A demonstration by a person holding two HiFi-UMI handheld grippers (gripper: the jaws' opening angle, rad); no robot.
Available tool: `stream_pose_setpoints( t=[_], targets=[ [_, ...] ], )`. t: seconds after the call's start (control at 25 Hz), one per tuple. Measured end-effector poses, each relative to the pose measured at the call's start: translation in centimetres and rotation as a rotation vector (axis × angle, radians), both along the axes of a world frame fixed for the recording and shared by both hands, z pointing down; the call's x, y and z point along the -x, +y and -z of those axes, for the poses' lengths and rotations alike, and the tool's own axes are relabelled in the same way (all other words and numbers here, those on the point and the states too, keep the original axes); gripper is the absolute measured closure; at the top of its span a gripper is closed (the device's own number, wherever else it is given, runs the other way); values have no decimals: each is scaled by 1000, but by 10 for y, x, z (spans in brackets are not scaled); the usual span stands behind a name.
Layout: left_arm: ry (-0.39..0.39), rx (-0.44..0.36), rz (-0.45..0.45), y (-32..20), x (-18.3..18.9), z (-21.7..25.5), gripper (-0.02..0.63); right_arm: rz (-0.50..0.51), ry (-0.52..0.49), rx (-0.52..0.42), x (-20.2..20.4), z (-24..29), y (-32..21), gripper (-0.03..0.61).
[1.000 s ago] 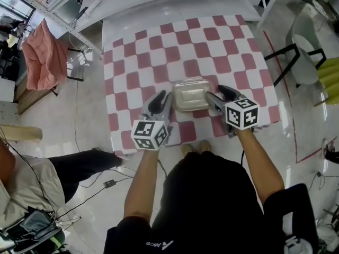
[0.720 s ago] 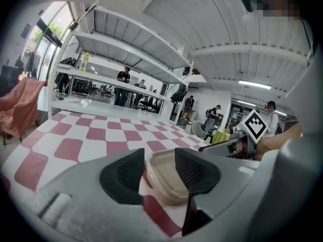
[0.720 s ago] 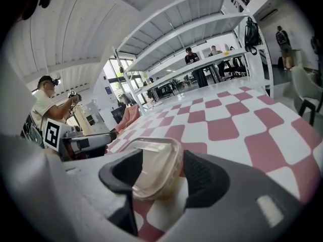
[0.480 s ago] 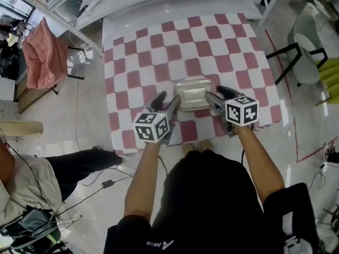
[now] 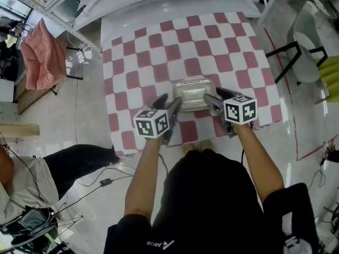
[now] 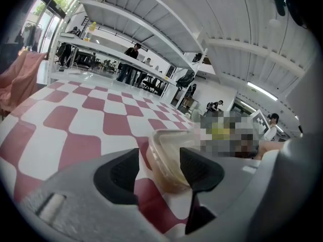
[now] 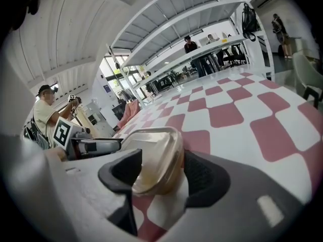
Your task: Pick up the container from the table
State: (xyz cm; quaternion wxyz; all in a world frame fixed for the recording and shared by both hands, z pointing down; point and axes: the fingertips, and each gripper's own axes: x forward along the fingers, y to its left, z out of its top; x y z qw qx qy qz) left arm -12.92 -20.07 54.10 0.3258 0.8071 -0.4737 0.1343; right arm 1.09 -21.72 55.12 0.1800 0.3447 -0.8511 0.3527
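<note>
Evidently the container [image 5: 193,93] is translucent beige plastic with rounded corners.

10 o'clock: pink cloth [image 5: 45,57] is hanging in folds | 2 o'clock: white chair [image 5: 303,44] is standing on the glossy floor [image 5: 90,136] | 8 o'clock: seated person [image 5: 32,179] is stretching a dark-trousered leg outward | 7 o'clock: cable [image 5: 106,182] is lying loose on that floor

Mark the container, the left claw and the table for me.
container [image 5: 193,93], head view, middle of its lid.
left claw [image 5: 169,100], head view, midway between its fingertips.
table [image 5: 159,46], head view, bare checkered top.
</note>
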Motion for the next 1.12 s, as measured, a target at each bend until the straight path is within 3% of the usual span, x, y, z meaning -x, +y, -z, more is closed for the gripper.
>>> stream_pose_setpoints(
  t=[0.52, 0.76, 1.12],
  targets=[
    [26, 11, -36, -1, -1, -1, 367, 32, -6, -117, 1, 4, 6, 350],
    [89, 20, -124, -3, -6, -1, 362, 53, -5, -181, 2, 8, 9, 351],
    [116, 36, -222, -5, -13, -1, 347, 107, 3, -264, 1, 10, 13, 351]
  ],
)
